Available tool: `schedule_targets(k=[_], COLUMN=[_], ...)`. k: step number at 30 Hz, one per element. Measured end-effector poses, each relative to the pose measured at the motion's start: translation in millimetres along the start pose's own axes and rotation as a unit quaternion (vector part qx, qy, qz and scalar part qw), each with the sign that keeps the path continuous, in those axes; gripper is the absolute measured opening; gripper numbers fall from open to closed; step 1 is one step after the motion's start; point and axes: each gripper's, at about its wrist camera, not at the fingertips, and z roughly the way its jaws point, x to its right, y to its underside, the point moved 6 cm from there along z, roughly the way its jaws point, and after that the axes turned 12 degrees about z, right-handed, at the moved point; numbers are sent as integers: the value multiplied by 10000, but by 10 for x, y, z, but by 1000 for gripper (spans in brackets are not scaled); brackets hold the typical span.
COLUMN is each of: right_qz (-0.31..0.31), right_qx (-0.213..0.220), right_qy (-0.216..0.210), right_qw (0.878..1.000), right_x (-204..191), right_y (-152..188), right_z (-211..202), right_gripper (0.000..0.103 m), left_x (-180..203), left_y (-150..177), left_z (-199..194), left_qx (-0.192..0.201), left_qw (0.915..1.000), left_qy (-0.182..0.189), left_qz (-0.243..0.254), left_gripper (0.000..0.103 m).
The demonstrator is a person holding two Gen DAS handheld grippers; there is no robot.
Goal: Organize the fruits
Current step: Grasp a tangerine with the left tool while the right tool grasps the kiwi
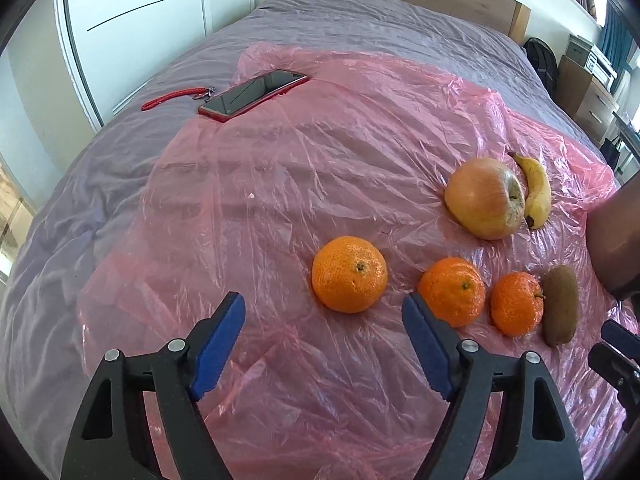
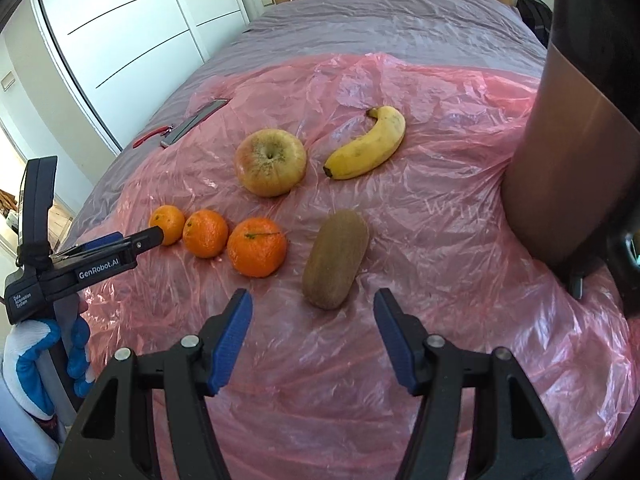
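Three mandarins lie in a row on a pink plastic sheet [image 1: 280, 168]: left [image 1: 349, 274] [image 2: 167, 224], middle [image 1: 452, 291] [image 2: 205, 233], right [image 1: 516, 309] [image 2: 257, 246]. A brown kiwi [image 1: 560, 310] [image 2: 336, 258] lies beside the right one. An apple [image 1: 484, 198] [image 2: 270, 167] and a banana [image 1: 534, 188] [image 2: 366, 144] lie farther back. My left gripper [image 1: 324, 306] is open and empty, just short of the left mandarin; it shows from the side in the right wrist view [image 2: 158, 236]. My right gripper [image 2: 313, 300] is open and empty, just short of the kiwi.
The sheet covers a grey bed [image 1: 360, 20]. A red phone [image 1: 252, 94] [image 2: 194, 122] with a red strap [image 1: 176, 98] lies at the sheet's far left edge. A tall brown and black appliance [image 2: 568, 140] [image 1: 612, 240] stands at the right. White wardrobe doors [image 2: 120, 20] lie beyond the bed.
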Motion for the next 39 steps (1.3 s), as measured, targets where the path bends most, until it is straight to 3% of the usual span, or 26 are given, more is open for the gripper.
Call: schedule_targets(k=[6,12,23,27,39], right_qz=[269,487,535,493,512], right_qx=[-122,-334,-425,-484,-441], right_qy=[51,13,49,92,-245], right_qw=[9995,9983,9977,9976,9974], right_x=[64,132,120,71,55], right_y=[-153,-178,-194,-180,-216], right_z=[280,503,672,739,616], right_gripper=[65,16,16,16,16], left_x=[31,64,120,150,119], left_y=[-42,-72,-108,-113,-172], left_z=[158,297,472,496,248], left_qx=[-80,-175,-272,-266,-49], left_qw=[9999,9996,9990,9988,9994], left_qy=[51,76,120,88,13], left_qz=[130,213,336,400,337], left_gripper=[69,59,48,40,38])
